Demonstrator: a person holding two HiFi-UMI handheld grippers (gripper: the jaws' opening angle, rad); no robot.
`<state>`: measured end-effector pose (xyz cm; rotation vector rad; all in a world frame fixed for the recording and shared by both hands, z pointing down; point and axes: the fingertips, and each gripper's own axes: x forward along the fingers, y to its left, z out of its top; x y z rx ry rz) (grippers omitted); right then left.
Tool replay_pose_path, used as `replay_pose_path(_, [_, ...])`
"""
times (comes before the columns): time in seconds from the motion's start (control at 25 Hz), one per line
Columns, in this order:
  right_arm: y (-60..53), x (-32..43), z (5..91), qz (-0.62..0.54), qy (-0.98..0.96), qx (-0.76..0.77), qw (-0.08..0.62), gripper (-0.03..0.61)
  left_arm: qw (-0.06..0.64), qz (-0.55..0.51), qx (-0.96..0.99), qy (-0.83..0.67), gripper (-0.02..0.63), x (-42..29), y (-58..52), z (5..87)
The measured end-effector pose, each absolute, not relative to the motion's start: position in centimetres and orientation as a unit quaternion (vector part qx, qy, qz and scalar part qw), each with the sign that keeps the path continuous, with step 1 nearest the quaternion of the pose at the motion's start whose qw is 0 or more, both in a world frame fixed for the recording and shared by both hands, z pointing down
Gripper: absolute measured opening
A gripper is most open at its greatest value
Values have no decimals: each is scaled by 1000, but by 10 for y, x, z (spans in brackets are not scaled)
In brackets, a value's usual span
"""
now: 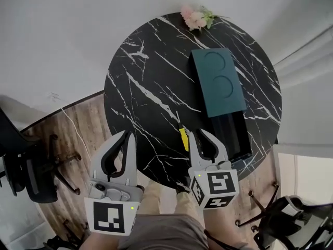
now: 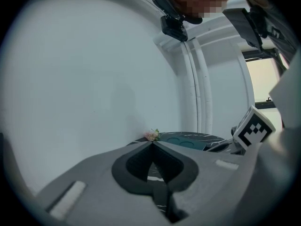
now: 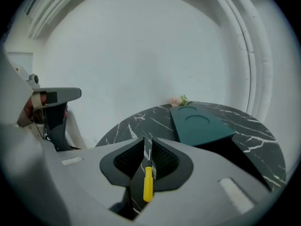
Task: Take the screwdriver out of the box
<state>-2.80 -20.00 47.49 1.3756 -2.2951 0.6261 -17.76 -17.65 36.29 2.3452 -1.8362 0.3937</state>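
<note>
We record a round black marble surface (image 1: 140,98) standing on a wooden floor (image 1: 73,134) against a pale wall. The screwdriver (image 1: 183,136), with a yellow handle, lies flat on this surface outside the box (image 1: 235,134). It sits near the front edge, beside the box's open near end but apart from it, with its shaft pointing towards the far side. The box is long and black. Its dark green lid (image 1: 217,82), which carries two round recesses, lies slid back over the far part, so the near part stands uncovered. A small spray of pink flowers (image 1: 196,17) rests at the far rim, well apart from the box. The right gripper (image 1: 197,133) hangs over the front edge, just right of the screwdriver. In the right gripper view its fingers stand a narrow slit apart and grip nothing, and the screwdriver (image 3: 148,182) shows through that slit on the marble below. The lid (image 3: 200,124) lies ahead and to the right in the same view. The left gripper (image 1: 130,133) hangs beside the surface's near left edge. Its fingers are closed tip to tip with nothing between them, as the left gripper view (image 2: 151,142) confirms. Dark office chairs stand on the floor at the left (image 1: 31,171) and at the lower right (image 1: 291,217). The person's trousers (image 1: 161,228) show below the two grippers.
</note>
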Motion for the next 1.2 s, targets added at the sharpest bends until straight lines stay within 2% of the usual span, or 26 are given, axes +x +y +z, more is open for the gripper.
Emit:
replay_pose_path(0.32, [-189, -4, 343, 129, -855, 493, 94, 26, -6, 78, 770, -633, 0, -161, -163, 277])
replay_pose_path(0.48, [-187, 7, 286, 62, -869, 489, 51, 26, -48, 38, 762, -644, 0, -150, -155, 238])
replay_pose_path(0.8, [-156, 28, 219, -3, -875, 484, 12, 25, -91, 11, 750, -655, 0, -131, -124, 188])
replay_pose_path(1.2, [-135, 34, 196, -29, -881, 472, -3, 25, -116, 2, 750, -651, 0, -114, -106, 169])
